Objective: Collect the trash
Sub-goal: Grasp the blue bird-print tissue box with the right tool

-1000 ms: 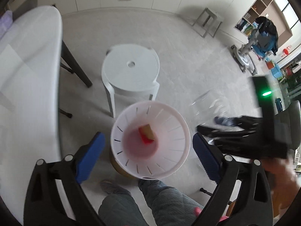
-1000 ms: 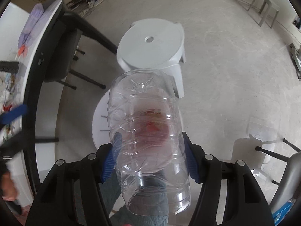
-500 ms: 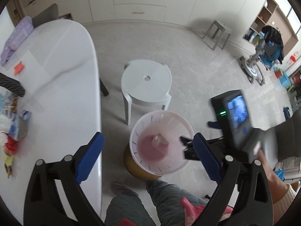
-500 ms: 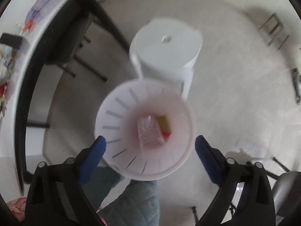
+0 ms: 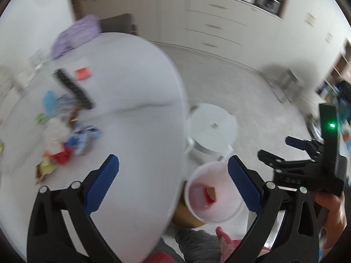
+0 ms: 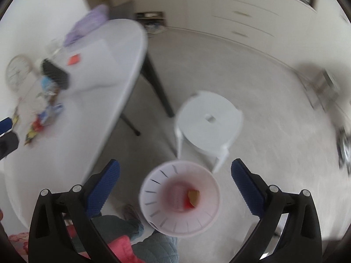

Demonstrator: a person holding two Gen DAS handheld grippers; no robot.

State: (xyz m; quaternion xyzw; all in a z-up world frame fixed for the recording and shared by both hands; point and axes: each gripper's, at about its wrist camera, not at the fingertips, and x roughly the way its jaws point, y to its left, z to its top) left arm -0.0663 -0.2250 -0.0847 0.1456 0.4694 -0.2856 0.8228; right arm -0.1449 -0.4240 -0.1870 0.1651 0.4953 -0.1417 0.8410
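both grippers are released and grasp nothing: the left gripper (image 5: pixel 173 184) stands wide over the table (image 5: pixel 136 131) edge, and the right gripper (image 6: pixel 175 184) has its jaws still opening above the bin (image 6: pixel 179 199). the bin sits on the floor beside a white stool (image 6: pixel 209 120), with a clear bottle (image 6: pixel 175 196) and a red-and-tan scrap (image 6: pixel 192 198) inside. more trash (image 5: pixel 63 135) lies in a blurred heap on the table, near a black comb (image 5: pixel 74 88).

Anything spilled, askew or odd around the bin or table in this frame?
Nothing spilled by the white bin; it stands upright on the floor with trash inside. The only mess is the heap of wrappers on the white table, apparently awaiting collection. Both views are motion-blurred.
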